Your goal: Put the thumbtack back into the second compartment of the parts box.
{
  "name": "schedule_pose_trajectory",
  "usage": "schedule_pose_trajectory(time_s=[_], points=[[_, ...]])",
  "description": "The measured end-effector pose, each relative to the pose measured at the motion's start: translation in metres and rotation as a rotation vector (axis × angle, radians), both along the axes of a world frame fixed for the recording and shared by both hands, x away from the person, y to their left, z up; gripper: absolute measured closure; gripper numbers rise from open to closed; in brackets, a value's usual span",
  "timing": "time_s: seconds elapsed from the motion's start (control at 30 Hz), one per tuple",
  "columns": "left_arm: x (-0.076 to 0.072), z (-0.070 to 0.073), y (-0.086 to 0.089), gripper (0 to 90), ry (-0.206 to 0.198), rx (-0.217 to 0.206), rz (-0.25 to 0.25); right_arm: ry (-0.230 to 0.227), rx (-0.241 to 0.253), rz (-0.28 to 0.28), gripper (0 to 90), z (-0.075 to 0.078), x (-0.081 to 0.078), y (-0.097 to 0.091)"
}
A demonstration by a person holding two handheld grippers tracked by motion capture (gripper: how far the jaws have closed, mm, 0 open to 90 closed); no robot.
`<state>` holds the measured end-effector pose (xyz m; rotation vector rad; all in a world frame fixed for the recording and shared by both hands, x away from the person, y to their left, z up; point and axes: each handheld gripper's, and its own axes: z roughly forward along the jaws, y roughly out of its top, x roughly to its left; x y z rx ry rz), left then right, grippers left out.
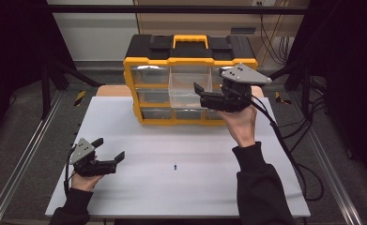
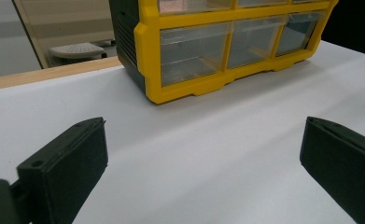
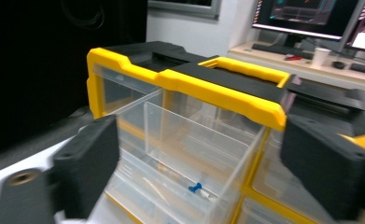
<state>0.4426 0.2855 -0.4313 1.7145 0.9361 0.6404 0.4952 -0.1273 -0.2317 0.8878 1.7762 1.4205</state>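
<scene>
While we hold at the open drawer, these are our notes.

Right gripper (image 1: 208,95): jaws spread wide and empty, raised in front of the pulled-out clear drawer (image 1: 187,89) in the top row of the yellow organizer (image 1: 190,61).

Drawer contents: one blue pin (image 3: 195,188) lies on the drawer floor near its front wall, seen from the right gripper view.

Left gripper (image 1: 110,155): also wide and empty, resting low on the white table (image 1: 181,187) at the near left, facing the organizer's bottom drawers (image 2: 194,52).

Loose pin (image 1: 175,166): a second small blue piece sits alone on the table, between the two hands and well apart from the organizer.

Step, as we judge it: fetch the loose pin and drop it in with the first.

How to do it well: we should come down square over the pin, narrow the jaws before contact, and pinch its body rather than skid it across the smooth surface.

Drawer care: we leave it out until the pin is in, then push on the front wall evenly.
</scene>
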Motion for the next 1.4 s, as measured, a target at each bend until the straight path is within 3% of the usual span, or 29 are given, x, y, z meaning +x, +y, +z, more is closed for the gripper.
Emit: schedule_pose_trajectory(time_s=[0.23, 0.37, 0.87, 1.1, 1.4], points=[[0.000, 0.000, 0.000, 0.5, -0.001, -0.006, 0.002, -0.025, 0.072, -0.015, 2.1, -0.014, -0.021, -0.012], [0.000, 0.000, 0.000, 0.5, 0.000, -0.005, 0.003, -0.007, 0.097, -0.018, 0.7, -0.028, -0.031, -0.017], [0.000, 0.000, 0.000, 0.5, 0.000, -0.007, 0.002, 0.090, 0.097, 0.015, 0.7, -0.083, -0.048, -0.025], [0.000, 0.001, 0.000, 0.5, -0.001, -0.007, 0.003, 0.151, 0.080, 0.038, 0.7, -0.110, -0.048, -0.015], [0.000, 0.000, 0.001, 0.5, 0.000, -0.006, 0.004, 0.232, 0.013, 0.068, 0.8, -0.144, -0.046, 0.009]])
